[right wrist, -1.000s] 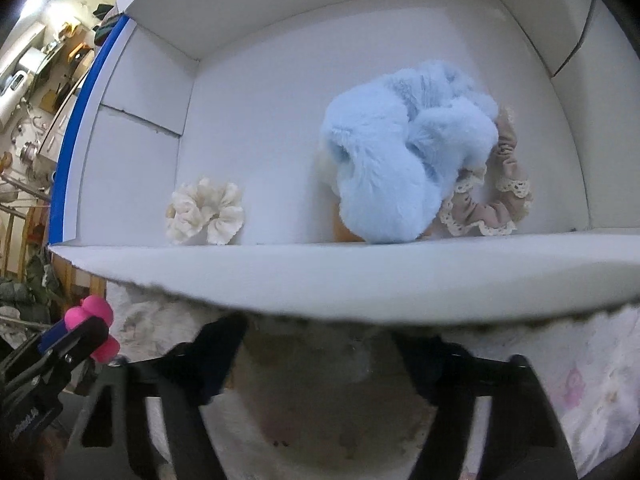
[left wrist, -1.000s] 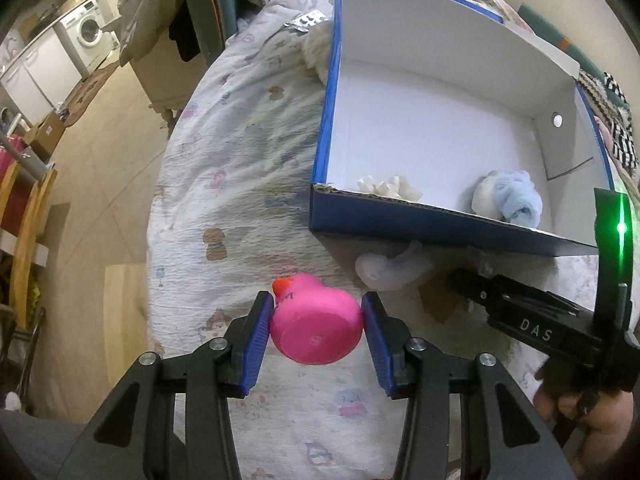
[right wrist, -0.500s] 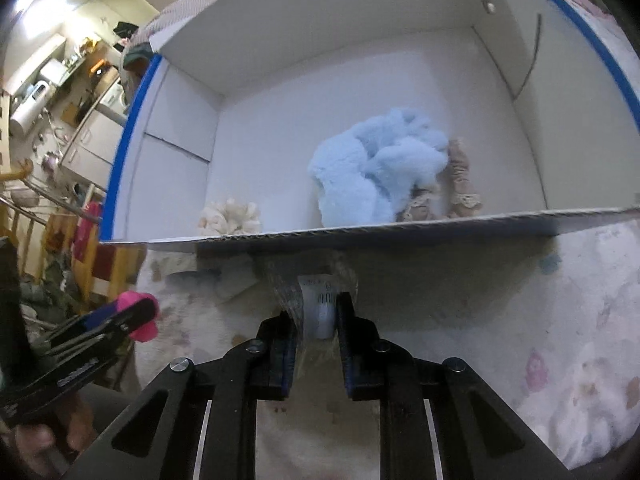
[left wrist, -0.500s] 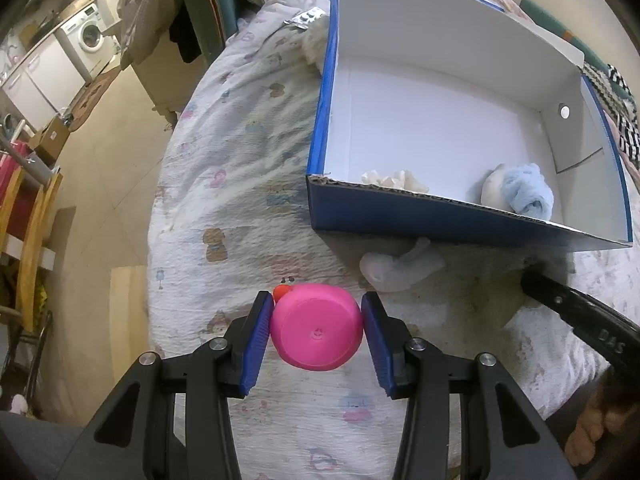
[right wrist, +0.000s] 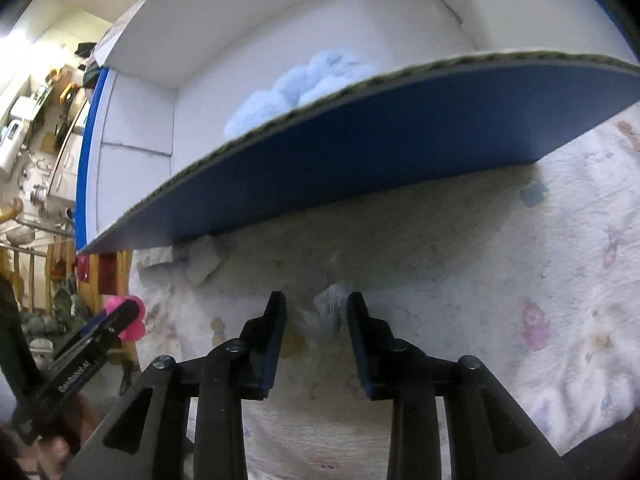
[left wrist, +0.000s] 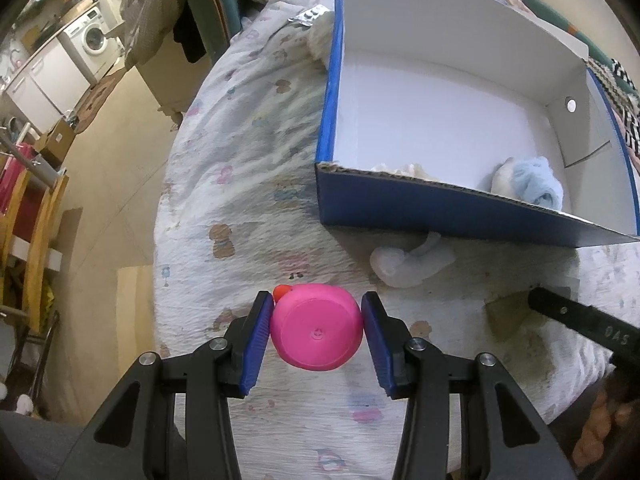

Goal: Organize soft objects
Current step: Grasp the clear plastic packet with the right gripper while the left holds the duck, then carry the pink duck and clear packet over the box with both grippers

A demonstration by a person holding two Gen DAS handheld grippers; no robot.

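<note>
The left tool grips a pink rubber duck above the bedspread, short of the blue box. The right tool is opening around a small clear packet, pads apparently off it. The packet may slip away, and the smooth duck could squirt out.

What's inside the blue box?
Inside the blue box sit a fluffy light-blue toy and a cream frilly thing. The front wall hides their lower parts.
</note>
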